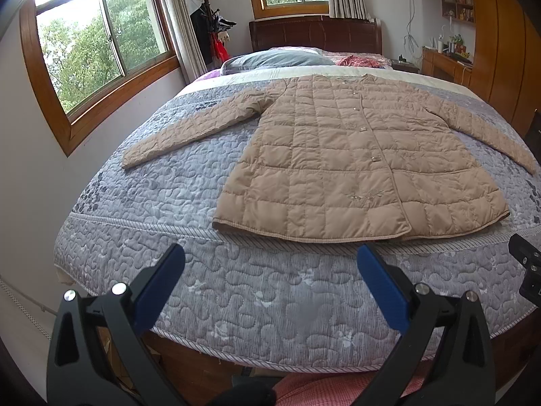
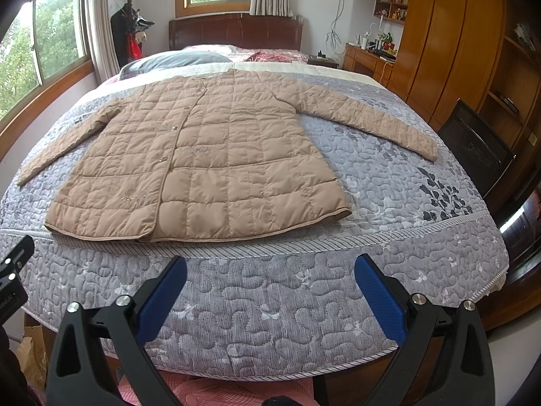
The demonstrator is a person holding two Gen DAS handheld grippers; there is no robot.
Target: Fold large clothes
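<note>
Our left gripper (image 1: 270, 260) hangs with its jaws spread wide and nothing between them, the blue pads (image 1: 159, 287) hovering over the foot of the bed above the grey quilted bedspread (image 1: 142, 196). Ahead of us in this left wrist view the beige quilted coat (image 1: 345, 155) lies flat and face up, buttoned, its hem running parallel to the striped piping just in front of our fingertips but apart from them. One sleeve (image 1: 189, 132) stretches out toward the window (image 1: 101, 47) side, its cuff well short of the bedspread's edge; the other sleeve reaches the frame's right side. Bare bedspread lies between hem and mattress edge. A grey pillow (image 1: 277, 59) sits beyond the collar, near the headboard (image 1: 314, 35).

From the right wrist view, our right gripper (image 2: 270, 267) is likewise wide open and empty, its pads (image 2: 378, 301) over the foot of the bed. The coat (image 2: 203, 162) sits left of centre, hem beside the piping. Its near sleeve (image 2: 365, 118) angles toward the wardrobe (image 2: 449, 40) side, the cuff stopping well inside the bedspread (image 2: 405, 182), with open cover around it. A dark chair (image 2: 476, 145) stands beside that bed edge.
</note>
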